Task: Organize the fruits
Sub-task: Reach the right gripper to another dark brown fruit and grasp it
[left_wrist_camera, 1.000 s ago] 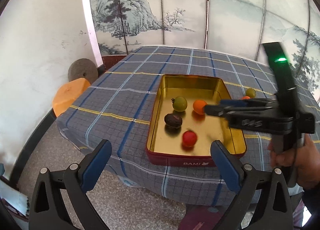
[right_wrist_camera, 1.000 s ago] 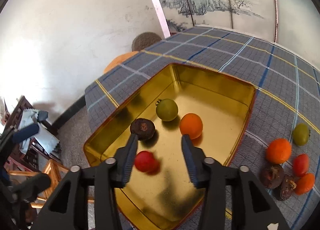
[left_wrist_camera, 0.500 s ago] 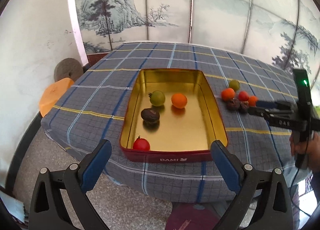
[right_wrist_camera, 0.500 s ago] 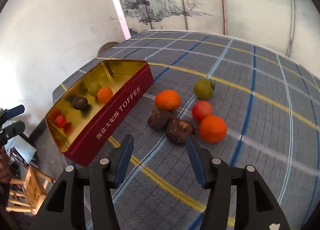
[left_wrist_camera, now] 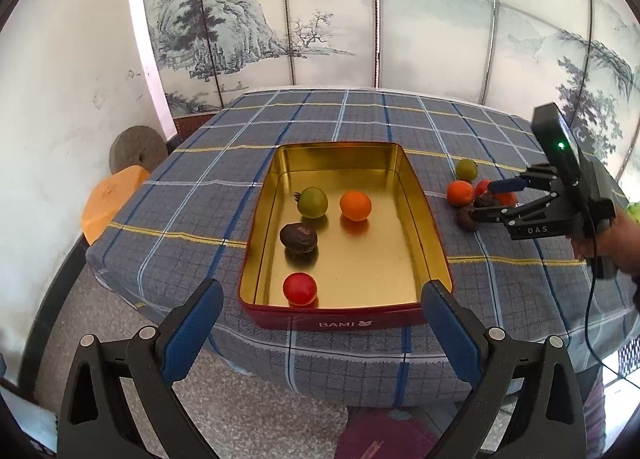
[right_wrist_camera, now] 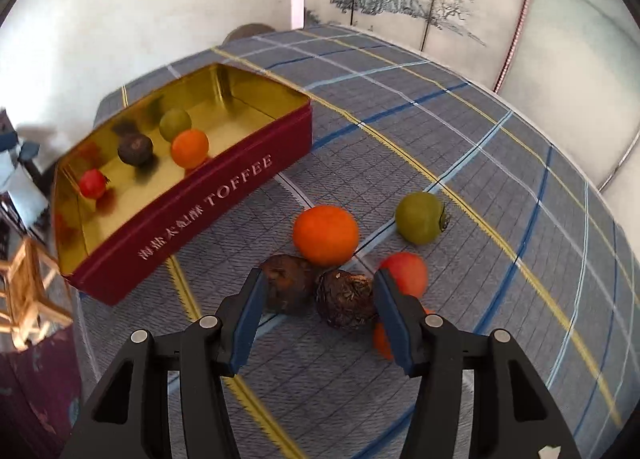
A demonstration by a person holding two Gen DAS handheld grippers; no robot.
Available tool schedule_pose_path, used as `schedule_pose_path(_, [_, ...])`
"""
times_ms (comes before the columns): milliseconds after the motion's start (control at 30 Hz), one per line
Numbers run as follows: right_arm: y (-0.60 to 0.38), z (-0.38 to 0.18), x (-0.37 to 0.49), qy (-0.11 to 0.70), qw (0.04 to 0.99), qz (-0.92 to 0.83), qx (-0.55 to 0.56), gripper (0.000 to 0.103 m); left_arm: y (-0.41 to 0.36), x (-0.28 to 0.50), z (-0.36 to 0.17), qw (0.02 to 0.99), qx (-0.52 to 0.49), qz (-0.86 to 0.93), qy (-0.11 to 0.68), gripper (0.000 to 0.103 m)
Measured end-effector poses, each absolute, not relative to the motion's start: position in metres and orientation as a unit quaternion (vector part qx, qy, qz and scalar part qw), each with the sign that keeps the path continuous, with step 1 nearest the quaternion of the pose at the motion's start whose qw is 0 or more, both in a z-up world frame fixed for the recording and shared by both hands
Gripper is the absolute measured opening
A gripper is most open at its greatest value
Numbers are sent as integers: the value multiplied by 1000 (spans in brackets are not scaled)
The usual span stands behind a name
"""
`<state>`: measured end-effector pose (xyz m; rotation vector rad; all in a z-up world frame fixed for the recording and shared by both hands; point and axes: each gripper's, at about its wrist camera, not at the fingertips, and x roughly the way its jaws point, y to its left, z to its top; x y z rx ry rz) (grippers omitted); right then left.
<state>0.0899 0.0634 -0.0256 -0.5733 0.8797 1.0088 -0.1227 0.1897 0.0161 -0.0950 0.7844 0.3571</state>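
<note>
Tin [right_wrist_camera: 224, 195]: maroon outside, gold inside, white lettering. Worktop cloth [right_wrist_camera: 460, 131]: grey-blue plaid, yellow, white and blue lines. Loose fruit: orange [right_wrist_camera: 325, 234], green [right_wrist_camera: 418, 218], red [right_wrist_camera: 406, 272], dark brown [right_wrist_camera: 346, 297].

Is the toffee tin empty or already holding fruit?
Holding fruit: the toffee tin contains a green fruit, an orange, a dark brown fruit and a red one.
</note>
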Motion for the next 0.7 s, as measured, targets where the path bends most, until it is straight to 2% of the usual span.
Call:
schedule_pose_path(233, [65,-28,80,394,726,464,-320,56,182,-119,17,907,-39,170,384,99])
schedule_pose_path(367, [56,-25,88,403,727,462,-308,37,180,-118,18,908,-36,165,384,99])
schedule_pose_path(400, [54,-24,90,405,727,461,-308,36,178,-117,18,908,-34,165,383,99])
schedule_pose_path(700, [78,-40,70,358,708,441,-420,37,176,-114,14,906,-34,163,390,99])
